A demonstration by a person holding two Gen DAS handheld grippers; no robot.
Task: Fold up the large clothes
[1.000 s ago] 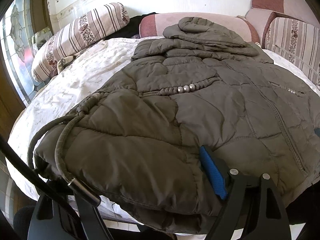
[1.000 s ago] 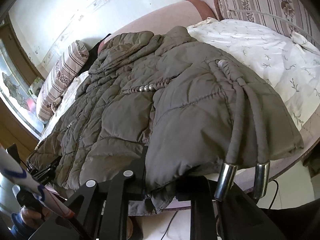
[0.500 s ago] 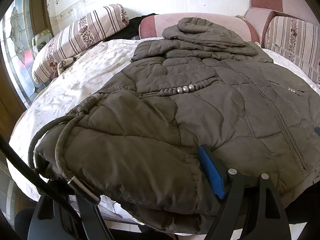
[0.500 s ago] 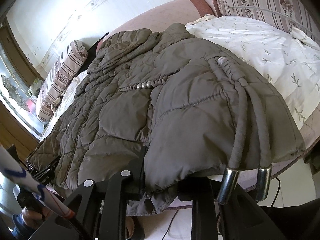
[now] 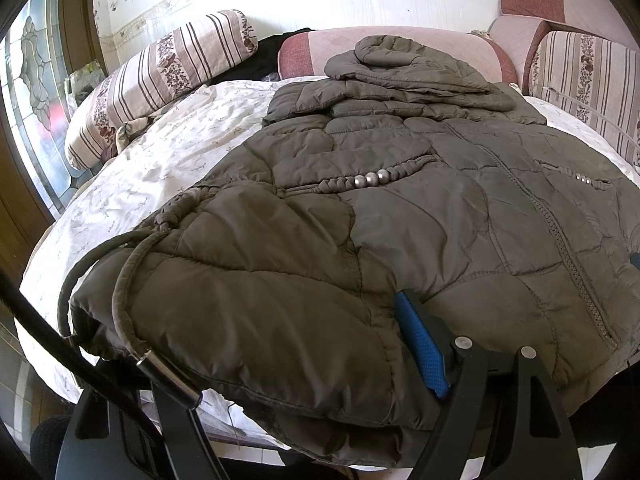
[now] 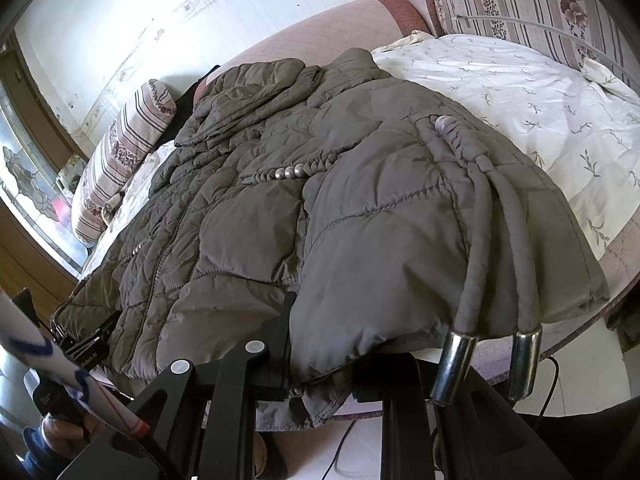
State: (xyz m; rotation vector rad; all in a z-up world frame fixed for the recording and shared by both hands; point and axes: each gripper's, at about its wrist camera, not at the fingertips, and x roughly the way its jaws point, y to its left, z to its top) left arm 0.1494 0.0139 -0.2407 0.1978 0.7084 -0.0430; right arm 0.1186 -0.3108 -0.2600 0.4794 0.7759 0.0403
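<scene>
A large grey-brown quilted jacket [image 5: 400,208] lies spread on a round bed, hood toward the headboard; it also fills the right wrist view [image 6: 320,208]. Its near hem bunches between the jaws of my left gripper [image 5: 288,364], which is shut on it; one blue-padded finger [image 5: 420,344] shows, the other is hidden under fabric. My right gripper [image 6: 324,364] is shut on the hem at the jacket's other lower corner. Cords with metal tips [image 6: 456,356] hang over that hem. The left gripper [image 6: 86,344] shows far left in the right wrist view.
The bed has a white floral sheet [image 5: 152,168], a pink padded headboard [image 5: 320,44] and striped bolster pillows [image 5: 160,80] [image 6: 532,4]. A stained-glass window [image 5: 36,92] is at the left. The floor and a cable [image 6: 552,380] lie below the bed's edge.
Both grippers keep their hold on the hem. The views have shifted only slightly; the jacket sits a little flatter on the bed.
</scene>
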